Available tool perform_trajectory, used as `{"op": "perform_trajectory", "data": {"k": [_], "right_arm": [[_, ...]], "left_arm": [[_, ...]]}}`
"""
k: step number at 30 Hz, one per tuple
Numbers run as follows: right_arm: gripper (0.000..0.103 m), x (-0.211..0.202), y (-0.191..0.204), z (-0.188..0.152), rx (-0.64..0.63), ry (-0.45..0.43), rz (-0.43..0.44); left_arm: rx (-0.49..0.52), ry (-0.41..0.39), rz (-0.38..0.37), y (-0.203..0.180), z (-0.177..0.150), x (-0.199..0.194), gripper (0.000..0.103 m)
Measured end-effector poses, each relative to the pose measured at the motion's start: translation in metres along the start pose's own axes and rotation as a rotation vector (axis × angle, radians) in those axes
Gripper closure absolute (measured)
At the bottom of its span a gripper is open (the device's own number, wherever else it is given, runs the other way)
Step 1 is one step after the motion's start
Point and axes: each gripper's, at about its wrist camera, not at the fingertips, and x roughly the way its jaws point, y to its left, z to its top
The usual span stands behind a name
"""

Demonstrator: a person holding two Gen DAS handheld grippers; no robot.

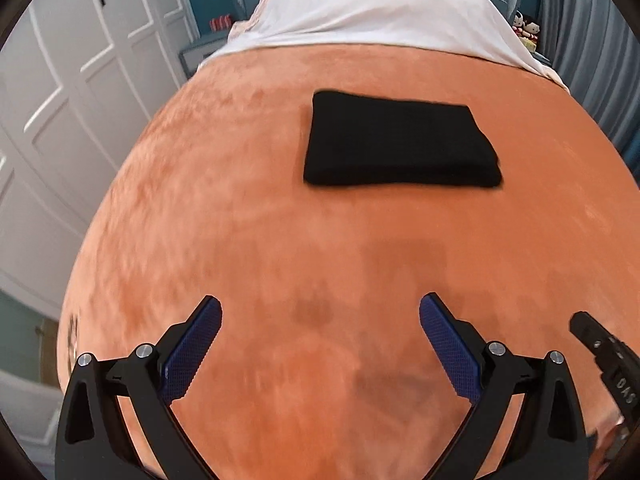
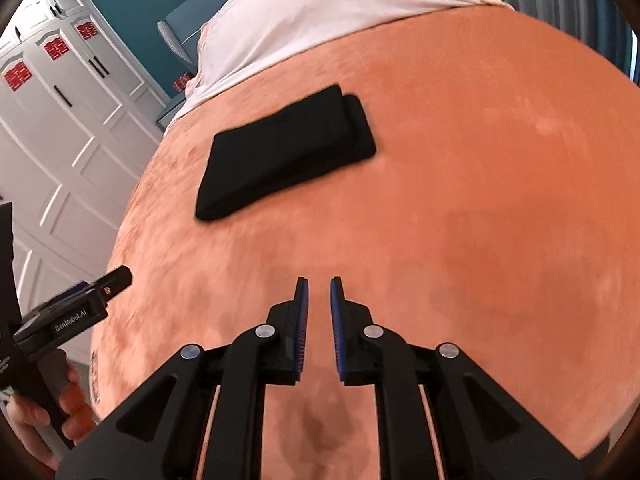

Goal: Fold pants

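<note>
Folded pants point(image 1: 402, 140) lie on the bed cover point(image 1: 280, 240), with both grippers nearer the camera than them.

The pants rest flat in the middle of the cover, well apart from either gripper. Behind them, a sheet point(image 1: 380, 12) lies over the far end of the bed. A wardrobe point(image 1: 80, 80) stands to the left of the bed. The left gripper point(image 1: 320, 316) hangs above bare cover before the pants, nothing between its fingers. The right gripper point(image 2: 319, 292) is just beside it on the right, also above bare cover, with the pants ahead and to its left.
</note>
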Motion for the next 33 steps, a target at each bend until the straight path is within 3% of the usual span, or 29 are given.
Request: {"op": "perform_trajectory", "data": {"k": [4, 7, 9, 10, 11, 13, 17, 20, 23, 27, 33], "right_arm": [[0.091, -0.038, 0.004, -0.028, -0.035, -0.009, -0.004], [0.091, -0.081, 0.014, -0.044, -0.085, -0.07, -0.025], [0.071, -0.101, 0.021, -0.049, -0.118, -0.109, -0.052], [0.051, -0.111, 0.024, -0.052, -0.128, -0.136, -0.068], [0.045, -0.125, 0.029, -0.056, -0.142, -0.175, -0.086], [0.046, -0.145, 0.038, -0.063, -0.184, -0.227, -0.116], [0.043, -0.174, 0.057, -0.076, -0.242, -0.293, -0.153], [0.031, -0.188, 0.066, -0.081, -0.257, -0.317, -0.152], [0.03, -0.197, 0.073, -0.085, -0.278, -0.345, -0.165], [0.03, -0.199, 0.079, -0.09, -0.272, -0.348, -0.169], [0.02, -0.195, 0.084, -0.092, -0.267, -0.343, -0.184]], "left_arm": [[0.026, -0.067, 0.062, -0.001, -0.036, -0.053, 0.005], [0.057, -0.161, 0.095, -0.004, -0.054, -0.096, 0.005], [0.082, -0.206, 0.116, -0.008, -0.063, -0.119, 0.005], [0.089, -0.232, 0.119, -0.009, -0.069, -0.132, 0.005], [0.092, -0.247, 0.113, -0.009, -0.075, -0.143, 0.005], [0.086, -0.249, 0.094, -0.01, -0.083, -0.155, 0.005], [0.079, -0.243, 0.055, -0.009, -0.095, -0.169, 0.005], [0.071, -0.249, 0.045, -0.005, -0.1, -0.176, 0.005], [0.066, -0.249, 0.045, -0.003, -0.102, -0.178, 0.005], [0.054, -0.244, 0.04, -0.001, -0.104, -0.178, 0.005], [0.049, -0.228, 0.035, 0.0, -0.105, -0.173, 0.005]]}}
